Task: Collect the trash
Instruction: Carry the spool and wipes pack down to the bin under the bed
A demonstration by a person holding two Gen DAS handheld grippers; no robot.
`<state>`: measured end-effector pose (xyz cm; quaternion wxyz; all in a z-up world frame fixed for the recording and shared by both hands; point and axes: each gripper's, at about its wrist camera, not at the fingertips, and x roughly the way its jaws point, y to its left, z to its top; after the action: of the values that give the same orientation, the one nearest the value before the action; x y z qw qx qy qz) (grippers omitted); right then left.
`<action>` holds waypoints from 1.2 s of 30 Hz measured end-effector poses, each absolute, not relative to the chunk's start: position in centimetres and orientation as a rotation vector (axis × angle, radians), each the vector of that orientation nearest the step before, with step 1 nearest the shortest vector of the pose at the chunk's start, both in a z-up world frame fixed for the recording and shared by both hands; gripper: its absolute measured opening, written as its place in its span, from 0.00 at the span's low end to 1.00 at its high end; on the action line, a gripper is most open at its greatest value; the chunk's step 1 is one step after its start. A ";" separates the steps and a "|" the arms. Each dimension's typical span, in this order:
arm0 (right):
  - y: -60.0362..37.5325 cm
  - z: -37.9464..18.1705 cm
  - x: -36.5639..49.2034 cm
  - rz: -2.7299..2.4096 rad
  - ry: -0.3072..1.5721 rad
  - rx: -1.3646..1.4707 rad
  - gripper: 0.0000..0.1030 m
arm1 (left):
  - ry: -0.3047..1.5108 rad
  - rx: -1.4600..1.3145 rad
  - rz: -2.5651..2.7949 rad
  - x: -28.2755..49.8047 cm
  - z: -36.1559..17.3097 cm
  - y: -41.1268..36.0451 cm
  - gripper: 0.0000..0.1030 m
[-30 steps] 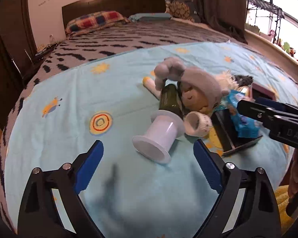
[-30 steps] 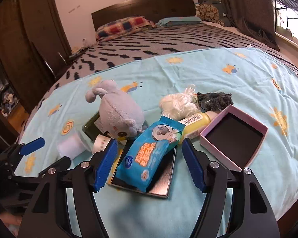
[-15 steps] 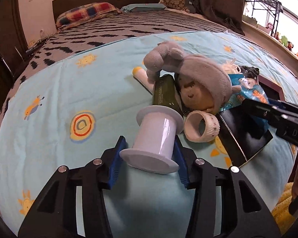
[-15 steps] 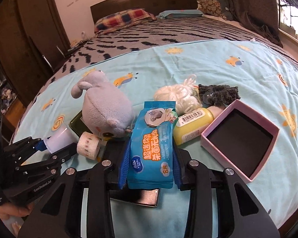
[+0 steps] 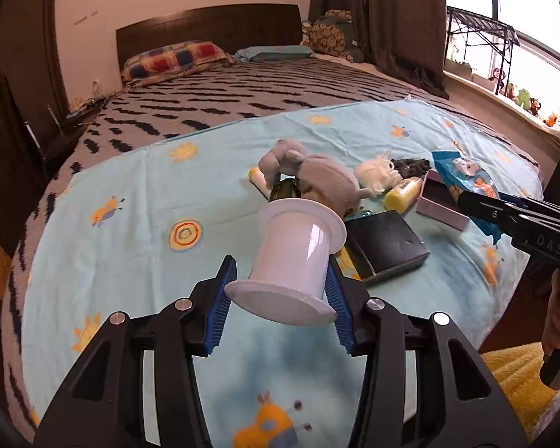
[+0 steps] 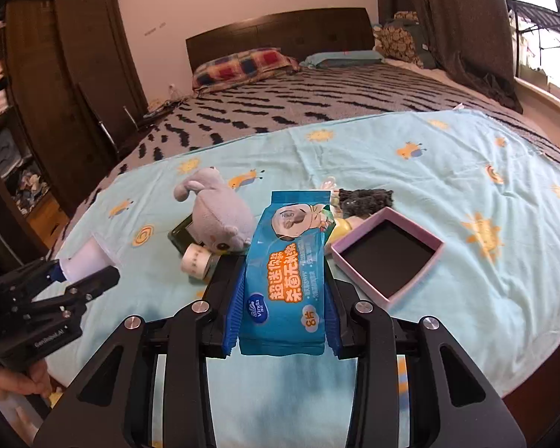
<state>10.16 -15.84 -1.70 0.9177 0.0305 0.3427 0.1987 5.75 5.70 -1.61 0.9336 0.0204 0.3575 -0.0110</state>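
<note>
**Two trash items gripped above the bed**

The left claw (image 5: 278, 291) clamps the empty white spool (image 5: 293, 257). The right claw (image 6: 282, 311) clamps the blue wipes packet (image 6: 285, 268). Both items are clear of the bed (image 6: 448, 171), nearer the camera than the grey plush toy (image 6: 218, 214).

Advice: keep both grips firm and carry level; no bin is visible.

The pink box (image 6: 388, 257), right of the toy, is empty.

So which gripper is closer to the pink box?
Right. The right gripper, shut on the blue wipes pack, is just beside the pink box; the left gripper, shut on the white spool, is beyond the plush.
</note>
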 end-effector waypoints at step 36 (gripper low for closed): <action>-21.9 -11.8 -6.9 0.459 0.945 0.047 0.36 | 0.909 0.026 -0.251 -10.3 -11.6 -1.7 0.44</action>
<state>-6.93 -21.88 -11.85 0.8650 0.0227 0.4509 0.2189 -10.31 -1.74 -11.62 0.8908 0.0126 0.4380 -0.1207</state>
